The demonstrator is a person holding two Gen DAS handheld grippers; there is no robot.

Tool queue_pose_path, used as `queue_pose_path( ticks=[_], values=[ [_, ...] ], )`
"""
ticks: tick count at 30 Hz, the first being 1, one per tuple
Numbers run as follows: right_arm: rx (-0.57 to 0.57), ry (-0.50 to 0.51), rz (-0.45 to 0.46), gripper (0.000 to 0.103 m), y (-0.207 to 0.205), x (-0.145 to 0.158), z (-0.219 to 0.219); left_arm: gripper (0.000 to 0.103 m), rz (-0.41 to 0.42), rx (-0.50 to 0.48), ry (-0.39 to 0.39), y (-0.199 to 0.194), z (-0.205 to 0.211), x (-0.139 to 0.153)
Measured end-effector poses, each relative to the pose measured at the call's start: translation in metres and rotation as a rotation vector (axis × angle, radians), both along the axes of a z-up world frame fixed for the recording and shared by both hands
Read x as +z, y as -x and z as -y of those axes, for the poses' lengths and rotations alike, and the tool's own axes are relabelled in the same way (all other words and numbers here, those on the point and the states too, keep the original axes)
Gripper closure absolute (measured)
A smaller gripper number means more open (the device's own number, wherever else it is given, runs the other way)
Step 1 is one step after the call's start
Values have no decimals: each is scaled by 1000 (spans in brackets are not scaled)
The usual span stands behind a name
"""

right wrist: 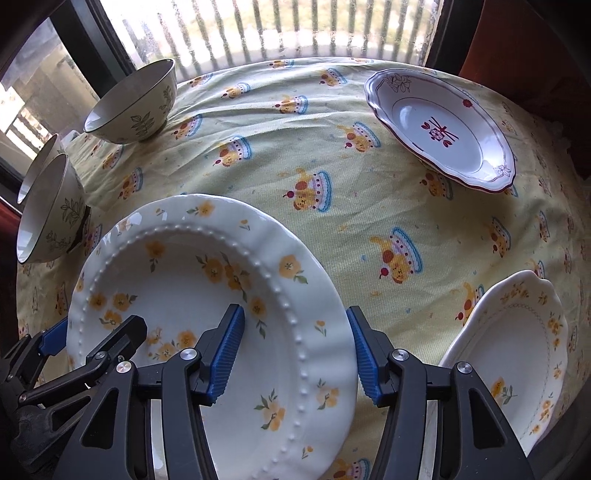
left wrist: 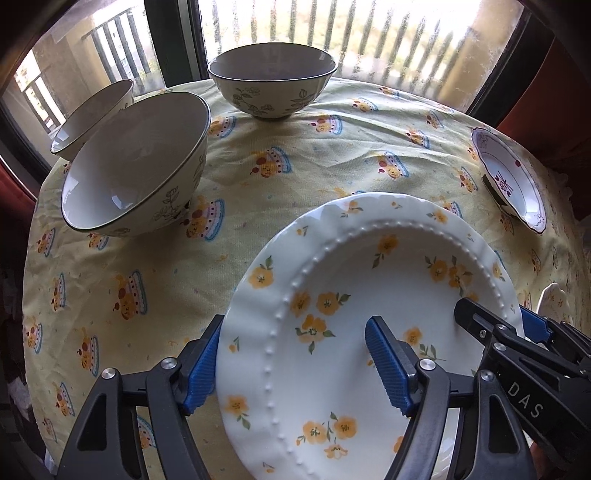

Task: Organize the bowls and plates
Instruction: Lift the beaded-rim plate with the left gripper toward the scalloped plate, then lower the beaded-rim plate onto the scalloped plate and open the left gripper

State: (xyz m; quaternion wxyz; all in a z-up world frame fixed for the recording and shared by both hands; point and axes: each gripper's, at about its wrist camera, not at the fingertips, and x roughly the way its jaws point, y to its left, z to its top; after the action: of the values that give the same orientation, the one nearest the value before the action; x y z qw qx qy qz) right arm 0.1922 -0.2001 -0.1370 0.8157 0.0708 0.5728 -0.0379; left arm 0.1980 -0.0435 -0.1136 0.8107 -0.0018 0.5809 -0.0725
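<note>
A round bench [right wrist: 332, 229] under a pale yellow cloth printed with cakes stands against a window [left wrist: 369, 33] with railings outside. On it I count three leaf-patterned bowls [left wrist: 140, 166] at the left and three plates: a yellow-flowered plate [right wrist: 207, 295] near the front, a red-trimmed one [right wrist: 443, 133] and a smaller flowered one [right wrist: 517, 350]. The left gripper [left wrist: 291, 365] and right gripper [right wrist: 295, 354] each straddle opposite rims of the yellow-flowered plate, fingers wide and not pressing.

A round tabletop [right wrist: 332, 229] wears a pale yellow cloth [left wrist: 303, 170] printed with cartoon cakes. At twelve o'clock a large window [right wrist: 295, 26] with dark frames [left wrist: 170, 40] lets in bright daylight; a balcony railing [left wrist: 369, 33] shows beyond. Reddish-brown curtains [right wrist: 524, 48] hang at two o'clock.
</note>
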Motion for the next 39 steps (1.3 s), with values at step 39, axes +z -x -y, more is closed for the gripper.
queue_pose_path(
  ticks=[39],
  values=[
    [-9, 1, 94, 43, 83, 61, 133, 28, 104, -22, -5, 77, 134, 54]
  ],
)
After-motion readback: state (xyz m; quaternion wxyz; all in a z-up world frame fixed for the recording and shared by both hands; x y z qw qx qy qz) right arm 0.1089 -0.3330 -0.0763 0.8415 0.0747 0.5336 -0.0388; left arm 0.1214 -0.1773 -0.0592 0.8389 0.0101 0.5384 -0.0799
